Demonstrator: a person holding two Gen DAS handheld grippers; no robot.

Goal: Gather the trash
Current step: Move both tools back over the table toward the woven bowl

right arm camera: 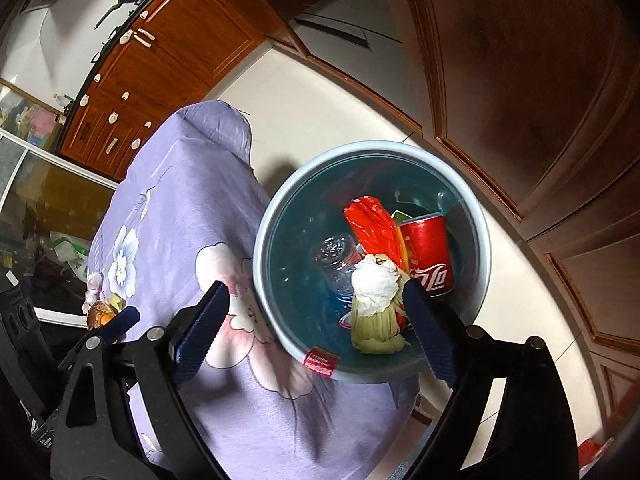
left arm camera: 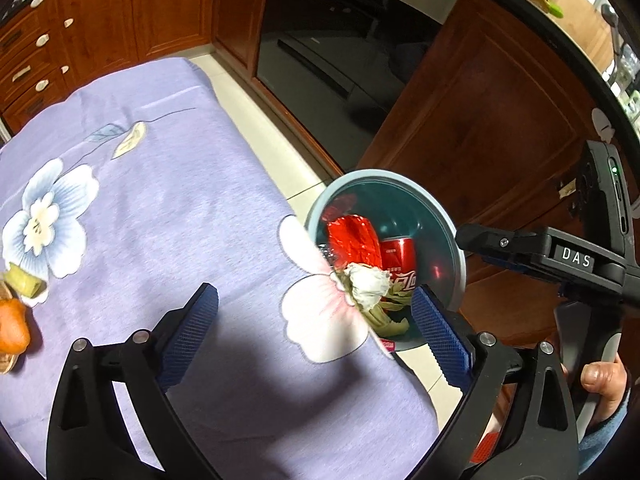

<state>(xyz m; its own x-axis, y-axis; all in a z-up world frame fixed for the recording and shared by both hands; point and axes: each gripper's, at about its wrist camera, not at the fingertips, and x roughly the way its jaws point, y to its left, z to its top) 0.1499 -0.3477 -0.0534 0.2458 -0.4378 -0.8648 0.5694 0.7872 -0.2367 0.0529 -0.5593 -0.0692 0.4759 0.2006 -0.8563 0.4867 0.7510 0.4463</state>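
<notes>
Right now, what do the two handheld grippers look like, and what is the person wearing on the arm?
Both grippers are black plastic frames with silver round bolts and dark blue ribbed pads on the fingers: left gripper, right gripper. Seen from the left camera, the right one carries a white "DAS" label and a small green light. The hand on its grey handle shows a blue sleeve.

A bin (right arm camera: 276, 216) is standing on the floor (right arm camera: 320, 120) just beside my table (left arm camera: 160, 200), holding a can (right arm camera: 428, 256), a bottle (right arm camera: 336, 260), a wrapper (right arm camera: 372, 228) and crumpled paper (right arm camera: 376, 288); cabinets (left arm camera: 480, 112) are lining the room behind.
</notes>
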